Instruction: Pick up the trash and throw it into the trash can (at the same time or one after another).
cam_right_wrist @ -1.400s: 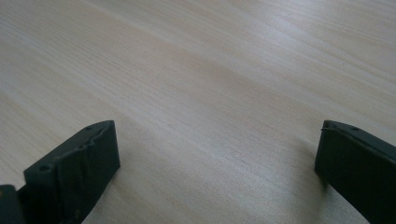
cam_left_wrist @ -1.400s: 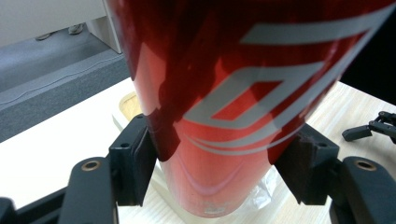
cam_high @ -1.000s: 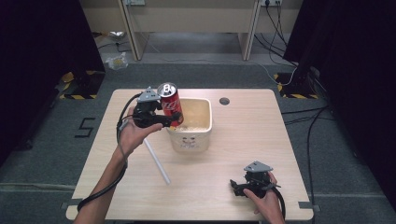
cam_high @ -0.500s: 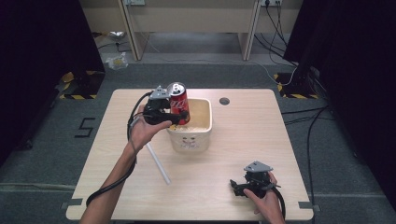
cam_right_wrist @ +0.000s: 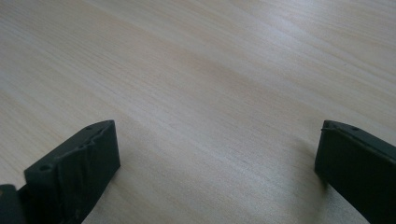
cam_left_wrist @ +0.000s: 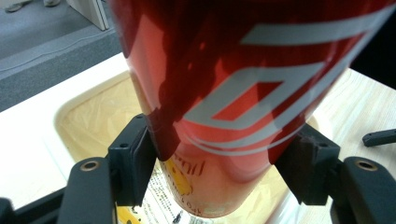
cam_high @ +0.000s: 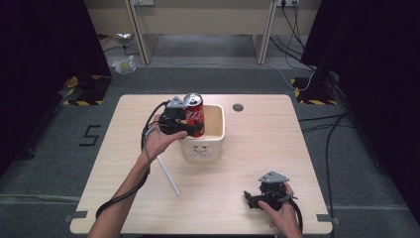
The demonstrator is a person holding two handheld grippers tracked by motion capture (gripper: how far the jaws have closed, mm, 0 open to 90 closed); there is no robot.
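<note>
A red soda can (cam_high: pixel 195 114) hangs over the left part of a cream plastic bin (cam_high: pixel 214 141) near the table's middle. My left gripper (cam_high: pixel 185 125) is shut on the can, its jaws clamping both sides of the red can (cam_left_wrist: pixel 224 93) above the bin's inside (cam_left_wrist: pixel 98 121). My right gripper (cam_high: pixel 253 201) rests low on the table near the front right edge. It stands open, and between its spread jaws lies bare wood (cam_right_wrist: pixel 215 116).
A white stick or straw (cam_high: pixel 168 174) lies on the table left of the bin's front. A round cable hole (cam_high: pixel 238 107) sits at the table's back. Desk legs and cables stand beyond the far edge.
My left gripper has carried the can to the right, from beside the bin's left rim to over the bin. The right gripper has stayed put.
</note>
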